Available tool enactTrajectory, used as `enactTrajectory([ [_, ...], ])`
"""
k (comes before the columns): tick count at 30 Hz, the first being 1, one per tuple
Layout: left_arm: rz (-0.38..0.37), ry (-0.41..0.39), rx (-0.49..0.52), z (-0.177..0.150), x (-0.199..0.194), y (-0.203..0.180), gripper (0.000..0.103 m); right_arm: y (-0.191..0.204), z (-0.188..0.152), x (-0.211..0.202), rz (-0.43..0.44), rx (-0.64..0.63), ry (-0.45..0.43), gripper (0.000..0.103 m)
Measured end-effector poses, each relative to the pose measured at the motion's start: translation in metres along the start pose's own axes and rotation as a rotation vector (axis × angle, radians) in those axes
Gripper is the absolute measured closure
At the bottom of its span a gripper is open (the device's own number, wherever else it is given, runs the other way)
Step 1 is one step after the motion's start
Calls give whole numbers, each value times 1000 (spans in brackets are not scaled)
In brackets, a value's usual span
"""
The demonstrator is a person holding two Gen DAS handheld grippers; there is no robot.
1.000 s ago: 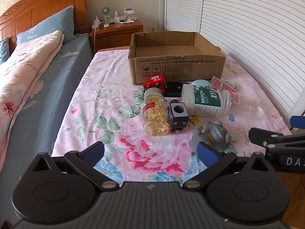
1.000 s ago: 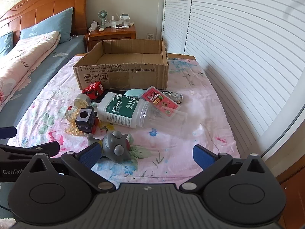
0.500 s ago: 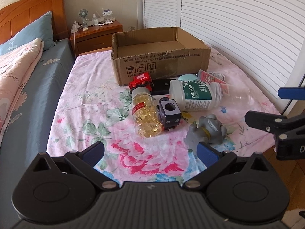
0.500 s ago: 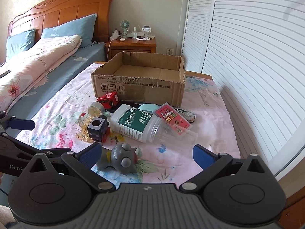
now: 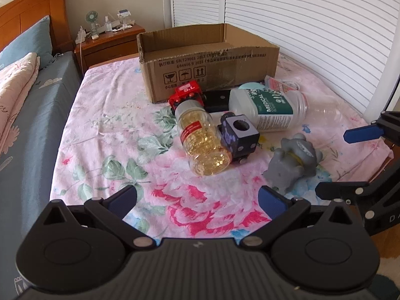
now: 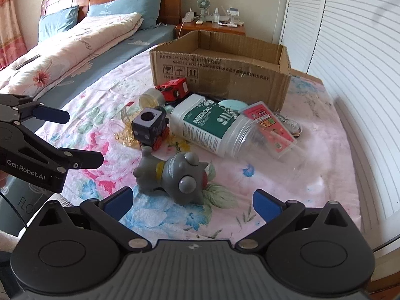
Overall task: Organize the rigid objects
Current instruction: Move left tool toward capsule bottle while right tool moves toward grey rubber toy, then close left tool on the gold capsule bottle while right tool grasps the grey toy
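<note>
An open cardboard box (image 5: 210,62) (image 6: 220,70) stands on the flowered sheet. In front of it lie a red toy car (image 5: 186,93) (image 6: 173,88), a jar of yellow capsules (image 5: 202,140), a dark cube toy on wheels (image 5: 238,135) (image 6: 150,125), a clear "MEDICAL" bottle (image 5: 270,110) (image 6: 212,125), a pink card pack (image 6: 268,126) and a grey rubber toy (image 5: 292,162) (image 6: 175,177). My left gripper (image 5: 197,200) (image 6: 80,138) is open and empty, short of the jar. My right gripper (image 6: 192,201) (image 5: 337,162) is open and empty, just short of the grey toy.
The objects sit on a low surface covered by a pink flowered sheet (image 5: 112,130). A bed (image 6: 82,42) with pillows lies to the left, a wooden nightstand (image 5: 110,40) behind. Louvred white doors (image 6: 350,50) run along the right edge.
Both grippers have moved forward and swung inward toward the pile. The objects now look nearer. Nothing on the sheet has moved.
</note>
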State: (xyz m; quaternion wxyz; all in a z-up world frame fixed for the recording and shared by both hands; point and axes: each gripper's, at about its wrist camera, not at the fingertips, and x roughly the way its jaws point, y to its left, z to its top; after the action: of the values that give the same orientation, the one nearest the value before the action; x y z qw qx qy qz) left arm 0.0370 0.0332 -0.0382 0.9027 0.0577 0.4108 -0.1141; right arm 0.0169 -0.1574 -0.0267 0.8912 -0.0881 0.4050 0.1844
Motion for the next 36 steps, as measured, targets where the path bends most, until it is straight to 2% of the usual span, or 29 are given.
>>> enactTrajectory([
  [5,-15,39,-21,-2,16,10,1,4,4,17,13,-15,39,0],
  [11,-21,93,-11,-5,31,15,0,10,17,32,21,-34,41,0],
  [20,-30,94,-4,-8,29,21,0,6,17,43,-15,-45,30,0],
  [25,-47,29,19,-20,24,26,0,-13,3,34,-8,-11,30,0],
  [30,-66,20,46,-19,25,27,1,-21,-5,34,25,27,29,0],
  [34,-55,7,156,-9,24,24,1,-11,-6,36,0,-34,34,0],
  [36,-48,-9,193,0,26,26,1,-11,-6,37,3,-25,29,0],
])
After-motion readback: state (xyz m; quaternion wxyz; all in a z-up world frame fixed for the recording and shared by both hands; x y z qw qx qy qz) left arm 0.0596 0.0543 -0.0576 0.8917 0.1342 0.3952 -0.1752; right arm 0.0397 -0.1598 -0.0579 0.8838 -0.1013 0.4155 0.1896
